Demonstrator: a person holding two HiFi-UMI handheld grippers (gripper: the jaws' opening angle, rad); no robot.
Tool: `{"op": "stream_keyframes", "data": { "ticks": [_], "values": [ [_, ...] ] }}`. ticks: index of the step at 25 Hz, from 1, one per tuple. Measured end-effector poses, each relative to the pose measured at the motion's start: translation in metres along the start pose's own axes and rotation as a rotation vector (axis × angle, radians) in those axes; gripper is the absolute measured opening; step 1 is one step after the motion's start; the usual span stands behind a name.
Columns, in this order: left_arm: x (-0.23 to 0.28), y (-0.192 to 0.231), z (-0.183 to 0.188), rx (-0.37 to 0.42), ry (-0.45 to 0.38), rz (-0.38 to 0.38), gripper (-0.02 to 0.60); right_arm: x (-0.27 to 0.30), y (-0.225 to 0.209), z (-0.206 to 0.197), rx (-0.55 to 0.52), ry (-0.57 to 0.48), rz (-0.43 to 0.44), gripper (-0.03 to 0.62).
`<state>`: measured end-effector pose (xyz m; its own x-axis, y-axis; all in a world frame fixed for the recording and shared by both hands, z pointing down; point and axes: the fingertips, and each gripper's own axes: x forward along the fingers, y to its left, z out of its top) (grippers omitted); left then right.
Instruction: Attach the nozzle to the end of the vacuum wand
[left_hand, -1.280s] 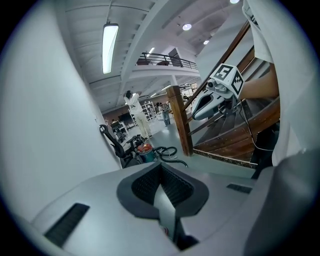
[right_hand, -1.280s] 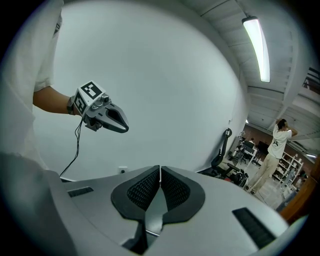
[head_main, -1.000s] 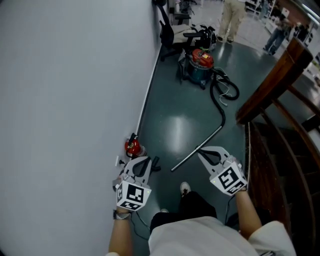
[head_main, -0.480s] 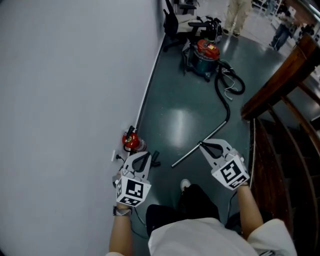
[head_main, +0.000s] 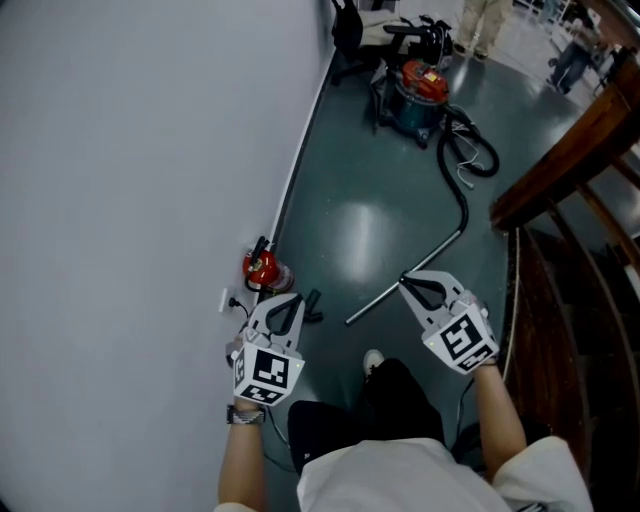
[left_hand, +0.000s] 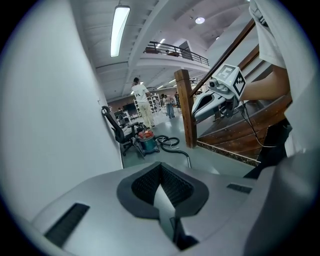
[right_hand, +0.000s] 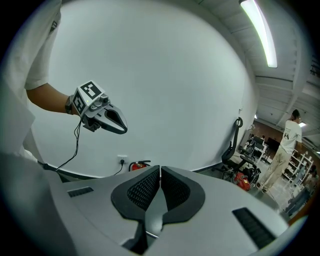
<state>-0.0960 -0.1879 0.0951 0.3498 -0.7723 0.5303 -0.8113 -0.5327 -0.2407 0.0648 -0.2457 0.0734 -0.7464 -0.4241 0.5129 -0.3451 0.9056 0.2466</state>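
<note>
Lowered since before: left gripper (head_main: 289, 300) and right gripper (head_main: 404, 283), jaws together, nothing held.
Vacuum wand (head_main: 375, 302) on floor between them; canister vacuum (head_main: 415, 95) far.

White wall (head_main: 140, 200) meets glossy dark-green floor (head_main: 365, 235), a wooden stair railing (head_main: 560, 150) opposite, an office chair (left_hand: 116, 131) beyond.

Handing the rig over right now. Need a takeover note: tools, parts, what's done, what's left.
Left tool: shut, empty, held above the floor.
Right tool: shut, empty, overlaps the wand in the head view.
The wand lies on the floor, its hose running to the vacuum. Its near end is bare.
Small dark piece on the floor beside the left tool, possibly the nozzle; can't confirm.
Done: nothing picked up or attached.
Left: grab nozzle and wand, fit nozzle onto the bare end.
</note>
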Motion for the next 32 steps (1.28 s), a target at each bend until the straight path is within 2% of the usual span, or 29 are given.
{"op": "stream_keyframes", "data": {
  "ticks": [6,11,18,22,27,32],
  "values": [
    [0.007,-0.002,-0.022,-0.012,0.020,-0.011,0.000,0.014,0.007,-0.010,0.004,0.005,0.008,0.029],
    [0.020,-0.002,-0.040,0.009,0.023,-0.009,0.000,0.029,0.010,-0.023,0.013,-0.021,0.015,0.029],
    [0.041,-0.005,-0.070,0.023,0.030,-0.010,0.000,0.060,0.021,-0.047,-0.043,-0.009,0.028,0.029],
    [0.054,-0.008,-0.097,0.006,0.036,-0.006,0.000,0.075,0.030,-0.071,-0.042,-0.006,0.041,0.029],
    [0.075,-0.015,-0.132,-0.026,0.029,-0.017,0.000,0.099,0.044,-0.104,0.022,-0.022,0.091,0.029],
    [0.098,-0.017,-0.163,-0.023,0.028,-0.013,0.000,0.125,0.043,-0.136,0.020,-0.022,0.076,0.029]
  ]
}}
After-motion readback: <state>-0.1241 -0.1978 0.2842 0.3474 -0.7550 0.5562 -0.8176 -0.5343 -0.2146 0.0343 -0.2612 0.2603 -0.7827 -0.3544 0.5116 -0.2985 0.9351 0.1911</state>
